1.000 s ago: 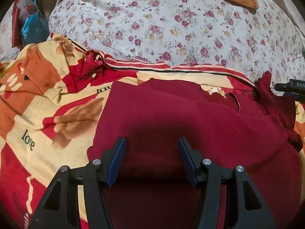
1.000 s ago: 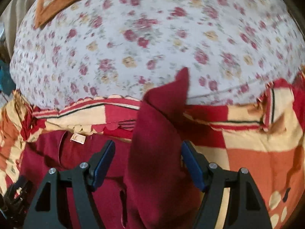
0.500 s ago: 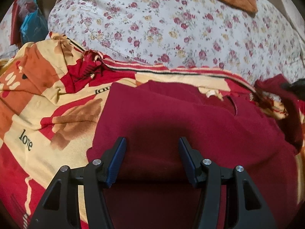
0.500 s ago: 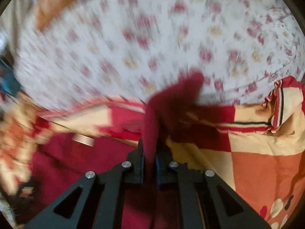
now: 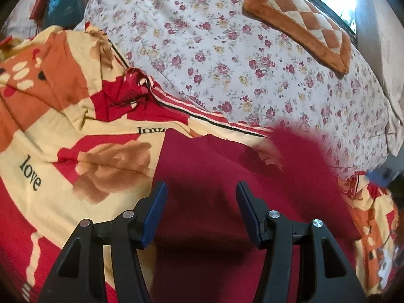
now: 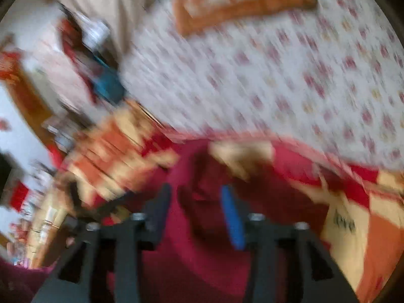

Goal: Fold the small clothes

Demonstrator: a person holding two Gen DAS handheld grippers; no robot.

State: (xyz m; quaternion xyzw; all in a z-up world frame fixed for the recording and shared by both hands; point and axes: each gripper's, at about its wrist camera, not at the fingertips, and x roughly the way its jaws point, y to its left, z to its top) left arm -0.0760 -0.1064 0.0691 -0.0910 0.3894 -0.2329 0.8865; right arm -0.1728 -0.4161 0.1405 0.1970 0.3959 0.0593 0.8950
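R gripper (image 6: 195,202), clamped on the sleeve 0.5 s ago, now has fingers apart w/ nothing held, view blurred. L gripper (image 5: 200,197) stays wide open, empty, above maroon garment (image 5: 227,176) on patterned blanket (image 5: 75,126).

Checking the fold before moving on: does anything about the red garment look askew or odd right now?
Yes. In the left wrist view, the red garment lies mostly flat on the patterned blanket, but its far right part sticks up, blurred, against the floral quilt. The right wrist view is too blurred to add detail.
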